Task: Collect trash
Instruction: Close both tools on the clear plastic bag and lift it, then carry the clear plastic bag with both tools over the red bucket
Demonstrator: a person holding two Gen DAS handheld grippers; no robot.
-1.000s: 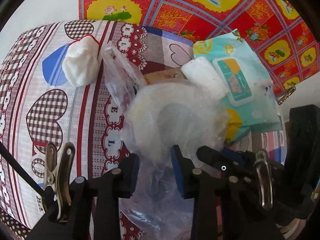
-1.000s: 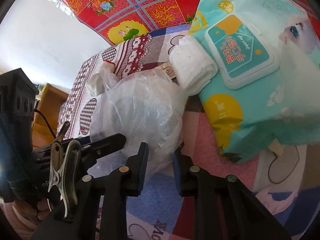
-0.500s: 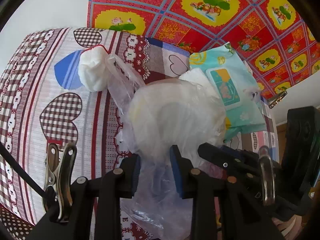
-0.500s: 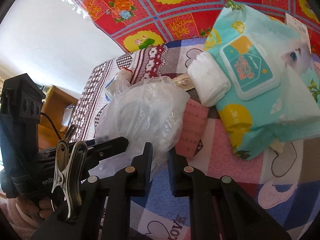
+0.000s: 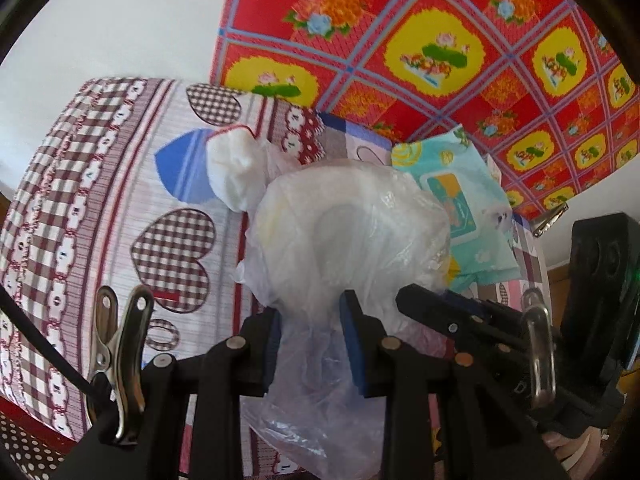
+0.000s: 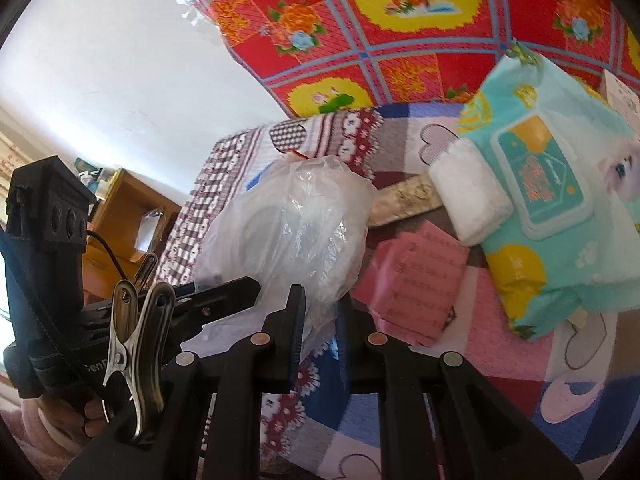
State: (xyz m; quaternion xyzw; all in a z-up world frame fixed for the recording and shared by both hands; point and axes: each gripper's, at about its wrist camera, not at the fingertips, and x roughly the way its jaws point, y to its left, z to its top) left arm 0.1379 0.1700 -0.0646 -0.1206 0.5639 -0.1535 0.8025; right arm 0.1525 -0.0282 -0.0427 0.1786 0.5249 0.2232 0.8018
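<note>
A clear plastic bag [image 5: 344, 236] with white trash inside is held up over the patterned bed. My left gripper [image 5: 310, 328] is shut on the bag's lower part. My right gripper [image 6: 320, 320] is shut on the same bag [image 6: 288, 236] from the other side. A crumpled white tissue [image 5: 236, 172] lies on the bed behind the bag. A folded white tissue [image 6: 468, 196] lies against the wipes pack, beside a pink packet [image 6: 412, 280].
A teal pack of wet wipes [image 6: 556, 216] lies on the bed [image 5: 80, 216] at the right, also in the left wrist view [image 5: 460, 200]. A red and yellow flowered cloth [image 5: 440, 40] hangs behind. A wooden cabinet [image 6: 128, 216] stands left of the bed.
Both grippers have lifted the bag up and back from the bed. The pink packet that lay under it has come into view.
</note>
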